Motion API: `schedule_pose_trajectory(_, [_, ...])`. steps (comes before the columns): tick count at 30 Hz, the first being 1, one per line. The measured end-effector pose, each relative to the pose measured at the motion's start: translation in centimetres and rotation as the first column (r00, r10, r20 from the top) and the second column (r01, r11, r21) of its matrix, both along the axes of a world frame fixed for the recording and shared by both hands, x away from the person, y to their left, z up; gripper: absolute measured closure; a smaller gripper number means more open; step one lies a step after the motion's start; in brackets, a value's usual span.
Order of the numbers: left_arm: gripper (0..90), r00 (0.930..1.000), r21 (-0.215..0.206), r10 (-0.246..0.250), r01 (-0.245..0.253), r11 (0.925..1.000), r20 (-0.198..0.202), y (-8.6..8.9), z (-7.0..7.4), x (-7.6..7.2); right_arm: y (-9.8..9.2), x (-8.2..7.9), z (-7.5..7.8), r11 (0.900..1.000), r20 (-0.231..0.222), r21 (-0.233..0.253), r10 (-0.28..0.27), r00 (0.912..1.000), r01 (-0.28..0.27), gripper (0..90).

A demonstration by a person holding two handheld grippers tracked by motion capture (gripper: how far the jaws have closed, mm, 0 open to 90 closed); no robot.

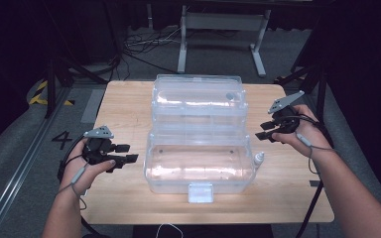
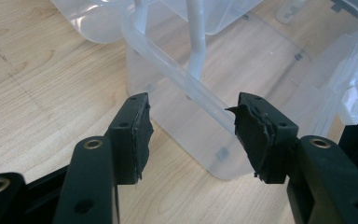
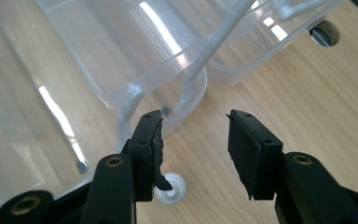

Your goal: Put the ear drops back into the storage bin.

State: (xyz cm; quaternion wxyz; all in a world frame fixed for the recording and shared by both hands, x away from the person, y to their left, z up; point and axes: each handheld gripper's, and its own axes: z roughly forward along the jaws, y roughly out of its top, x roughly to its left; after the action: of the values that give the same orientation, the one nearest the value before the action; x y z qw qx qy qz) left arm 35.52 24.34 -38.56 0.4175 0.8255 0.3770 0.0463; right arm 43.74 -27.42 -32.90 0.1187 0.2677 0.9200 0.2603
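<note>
A clear plastic tiered storage box (image 1: 201, 134) stands unfolded in the middle of the wooden table (image 1: 124, 99); its lower bin (image 1: 198, 166) is nearest me and has a white latch (image 1: 201, 192) at the front. My left gripper (image 1: 131, 152) is open just left of the lower bin and holds nothing. In the left gripper view the left gripper (image 2: 191, 135) points at the bin's rim (image 2: 177, 67). My right gripper (image 1: 259, 130) hovers open off the box's right side. A small white bottle (image 1: 259, 158) stands by the bin's right corner; its top (image 3: 170, 189) lies below the right gripper (image 3: 193, 149).
A round cable hole (image 3: 325, 33) is cut in the tabletop beyond the box. Bare wood lies to the left and right of the box. Past the table are a grey floor, cables and a white stand (image 1: 223, 34).
</note>
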Motion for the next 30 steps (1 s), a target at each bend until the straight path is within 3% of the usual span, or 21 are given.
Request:
schedule_pose_trajectory(6, [45.7,1.0,0.003,0.002,-0.002,1.0,-0.003,0.1,0.0,0.0,0.4,0.1,-0.4,0.998,-0.036,-0.054,0.03,0.9989,-0.032,55.4])
schedule_pose_trajectory(8, [45.9,1.0,0.002,-0.001,0.001,1.0,-0.005,0.1,0.0,0.0,0.7,0.3,-0.8,0.993,-0.065,-0.094,0.059,0.9962,-0.065,55.4])
schedule_pose_trajectory(16, [46.1,1.0,0.004,-0.001,0.001,1.0,-0.005,0.2,0.0,0.0,1.1,0.9,-1.6,0.979,-0.113,-0.164,0.101,0.9884,-0.119,55.5])
schedule_pose_trajectory(30, [46.0,1.0,0.003,0.002,-0.002,1.0,-0.008,0.2,-0.2,0.1,1.0,1.1,-3.7,0.971,-0.186,-0.19,0.107,0.9768,-0.143,56.5])
